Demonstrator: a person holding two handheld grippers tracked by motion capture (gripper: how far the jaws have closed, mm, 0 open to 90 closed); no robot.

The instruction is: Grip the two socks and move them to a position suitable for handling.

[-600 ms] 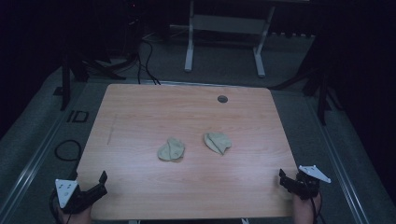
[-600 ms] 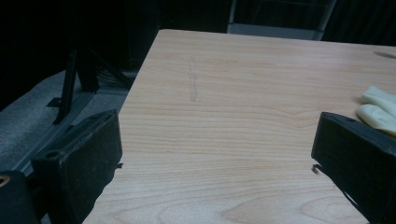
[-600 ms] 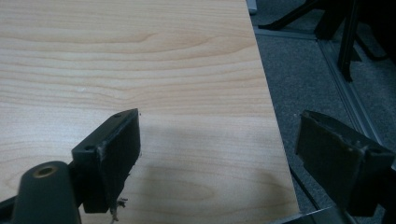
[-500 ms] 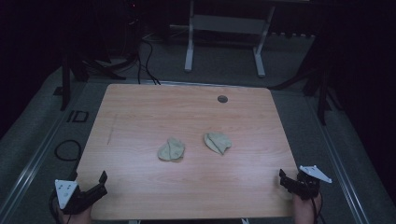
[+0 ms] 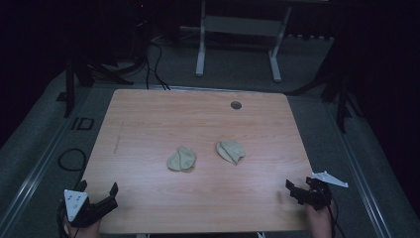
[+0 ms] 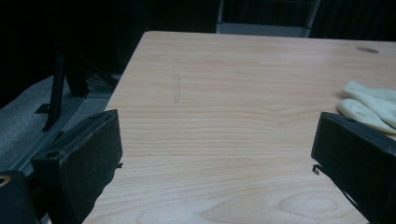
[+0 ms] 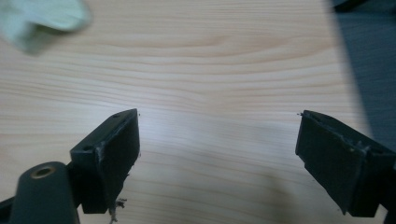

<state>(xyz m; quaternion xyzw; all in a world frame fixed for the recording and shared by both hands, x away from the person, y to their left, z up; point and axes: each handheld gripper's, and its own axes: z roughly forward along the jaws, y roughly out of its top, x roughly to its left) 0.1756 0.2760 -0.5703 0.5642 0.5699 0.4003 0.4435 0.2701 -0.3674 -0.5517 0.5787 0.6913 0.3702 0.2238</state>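
A wooden table (image 5: 148, 124) seen from above in a dim room. Two pale, crumpled socks lie near its middle, just apart from each other — the left sock (image 5: 182, 159) and the right sock (image 5: 231, 151).

The left gripper (image 5: 97, 194) rests at the near left corner, the right gripper (image 5: 298, 191) at the near right edge. Both have their jaws spread wide with nothing between them, and both are well apart from the socks.

This looks like the very start: no sock is touched yet. The next move likely calls for each gripper to travel inward toward the sock on its side, lower over the fabric and pinch an edge.

Compared with the earlier pictures, nothing has shifted — grippers and socks sit in the same places.
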